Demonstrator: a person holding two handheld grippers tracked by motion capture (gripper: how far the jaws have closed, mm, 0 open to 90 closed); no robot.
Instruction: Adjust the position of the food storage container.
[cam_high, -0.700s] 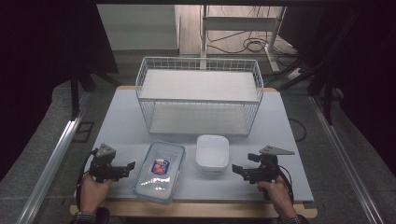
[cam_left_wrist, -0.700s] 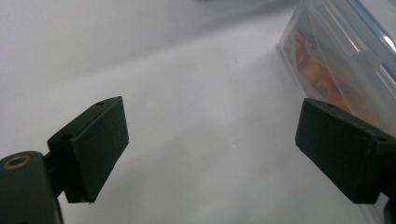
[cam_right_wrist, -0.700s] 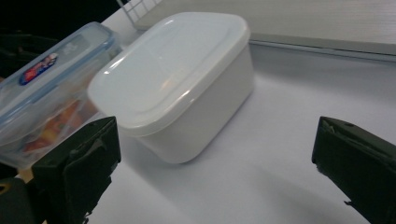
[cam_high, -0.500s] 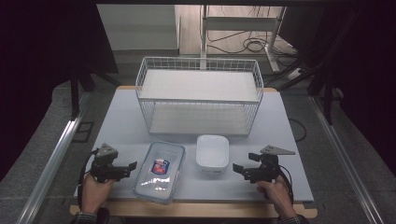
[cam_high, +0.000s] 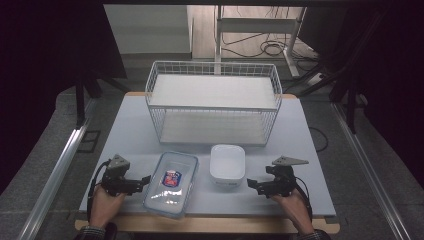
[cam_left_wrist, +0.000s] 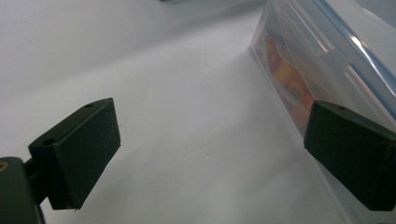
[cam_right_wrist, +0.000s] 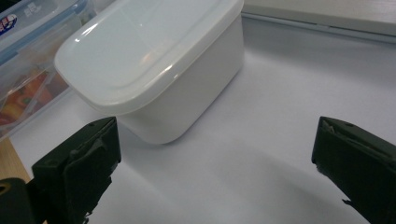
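Clearly two lidded boxes sit in the lower middle of the high view, just in front of the wire basket (cam_high: 212, 107): a clear box (cam_high: 171, 183) with a blue-edged lid and something colourful inside, and a white tub (cam_high: 227, 164) to its right, the two close but apart. The left gripper (cam_high: 141, 181) rests near the lower left of that frame with its jaws spread, one jaw almost against the clear box's side wall, as its own view shows at the right edge (cam_left_wrist: 299, 88). The right gripper (cam_high: 256, 186) lies at the lower right, jaws likewise spread wide and empty, aimed at the white tub (cam_right_wrist: 154, 70) in the upper left of its own view. Both boxes look like stiff, smooth plastic, so probably slippery to the pads; the clear one is filled and likely the heavier, the tub perhaps light. I would judge the safest hold to be across a short side just under the lid's rim, where the lip stops sliding.
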